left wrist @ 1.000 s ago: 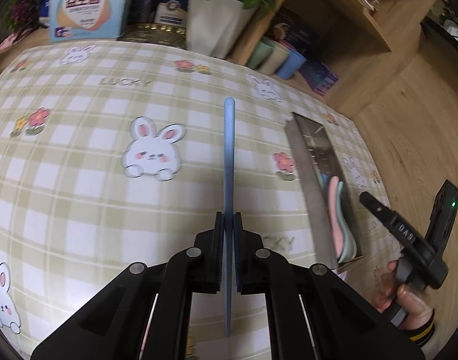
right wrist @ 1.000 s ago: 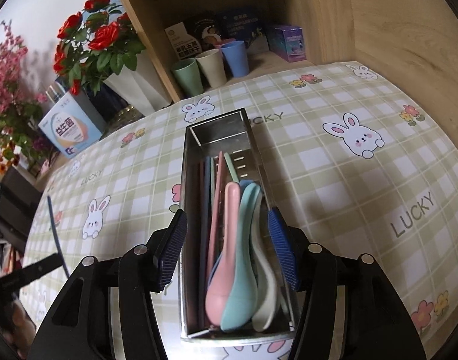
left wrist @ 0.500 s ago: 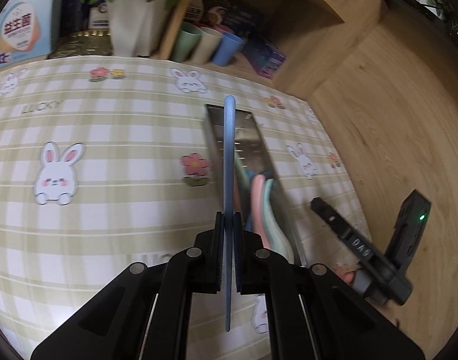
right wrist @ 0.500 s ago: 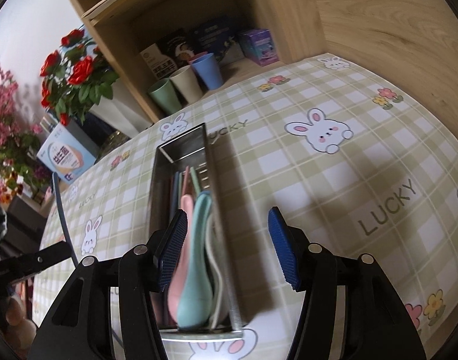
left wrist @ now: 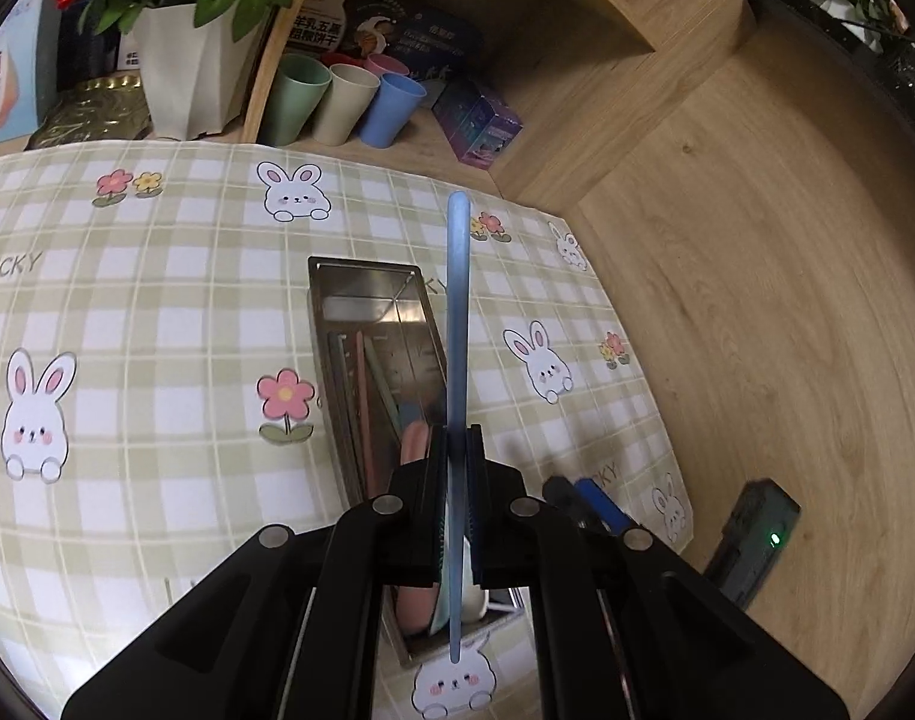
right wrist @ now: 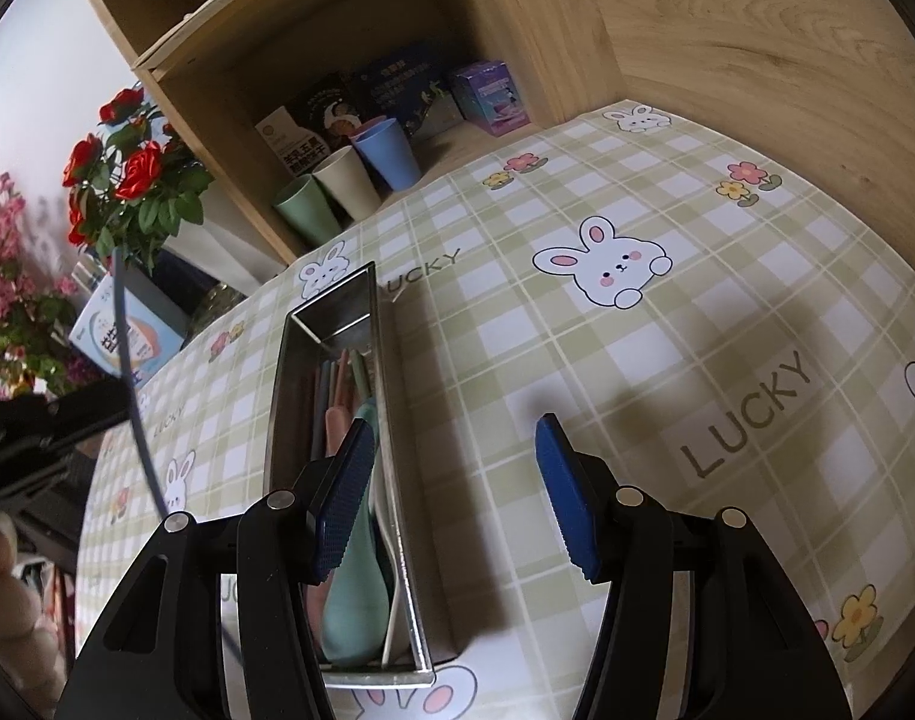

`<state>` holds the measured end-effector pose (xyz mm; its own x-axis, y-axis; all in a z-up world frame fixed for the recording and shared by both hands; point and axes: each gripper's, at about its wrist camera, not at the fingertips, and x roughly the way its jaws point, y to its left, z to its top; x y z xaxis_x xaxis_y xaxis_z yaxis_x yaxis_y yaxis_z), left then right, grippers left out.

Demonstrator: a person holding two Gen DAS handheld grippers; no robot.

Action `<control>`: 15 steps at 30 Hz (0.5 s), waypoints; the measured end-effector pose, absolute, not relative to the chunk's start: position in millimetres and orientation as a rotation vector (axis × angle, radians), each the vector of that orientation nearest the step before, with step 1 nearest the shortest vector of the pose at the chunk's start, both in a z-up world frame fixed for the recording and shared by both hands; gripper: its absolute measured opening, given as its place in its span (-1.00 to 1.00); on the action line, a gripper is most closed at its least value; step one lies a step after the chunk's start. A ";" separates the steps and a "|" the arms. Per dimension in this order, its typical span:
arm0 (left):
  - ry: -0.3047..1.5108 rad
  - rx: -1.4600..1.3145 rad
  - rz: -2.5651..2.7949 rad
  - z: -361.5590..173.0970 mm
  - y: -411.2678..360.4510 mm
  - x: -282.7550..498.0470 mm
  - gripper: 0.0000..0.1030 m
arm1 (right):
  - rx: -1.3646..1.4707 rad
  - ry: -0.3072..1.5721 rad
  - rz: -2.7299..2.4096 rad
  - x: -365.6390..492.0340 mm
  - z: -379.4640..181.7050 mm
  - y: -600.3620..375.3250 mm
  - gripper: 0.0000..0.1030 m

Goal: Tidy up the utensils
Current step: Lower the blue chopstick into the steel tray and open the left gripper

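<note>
My left gripper [left wrist: 456,468] is shut on a long blue utensil [left wrist: 458,324], edge-on, and holds it above the steel utensil tray [left wrist: 367,282]. The tray holds pink, green and white spoons [right wrist: 355,594] and several thin sticks [left wrist: 361,396]. In the right wrist view the tray [right wrist: 391,420] lies on the checked tablecloth, and the blue utensil [right wrist: 127,372] shows as a thin curved line at the left. My right gripper [right wrist: 454,492] is open and empty, low over the tray's right wall, its left finger over the tray.
A wooden shelf at the back holds green, beige and blue cups [left wrist: 343,99] and boxes [left wrist: 478,120]. A white flower pot [left wrist: 187,72] and a carton [right wrist: 127,336] stand at the back left. The table's right edge borders a wooden floor [left wrist: 757,300].
My left gripper has swung right with the blue utensil, from the bare cloth to above the tray. My right gripper has shifted right, so the tray now sits under its left finger.
</note>
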<state>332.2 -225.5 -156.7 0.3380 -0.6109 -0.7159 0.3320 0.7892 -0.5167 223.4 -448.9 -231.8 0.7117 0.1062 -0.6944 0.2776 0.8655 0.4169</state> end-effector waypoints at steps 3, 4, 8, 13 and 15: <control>1.092 -0.283 -0.611 -169.4 -233.1 343.3 -0.89 | 0.532 0.784 -0.103 223.5 -233.5 -451.0 0.07; 1.103 -0.268 -0.599 -175.9 -236.8 347.3 -0.89 | 0.534 0.785 -0.105 223.4 -234.0 -451.9 0.07; 1.129 -0.196 -0.570 -195.5 -245.9 355.7 -0.89 | 0.540 0.787 -0.115 222.8 -235.2 -455.7 0.07; 1.165 -0.132 -0.544 -216.1 -252.9 361.5 -0.89 | 0.540 0.790 -0.120 221.5 -235.3 -457.2 0.07; 1.170 -0.117 -0.537 -220.3 -253.5 362.5 -0.88 | 0.533 0.794 -0.116 221.5 -234.7 -455.7 0.07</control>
<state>362.5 -253.5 -220.3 0.2805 -0.4588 -0.8431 0.3403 0.8688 -0.3597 221.5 -455.7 -234.7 0.7023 0.0968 -0.7053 0.2948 0.8622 0.4119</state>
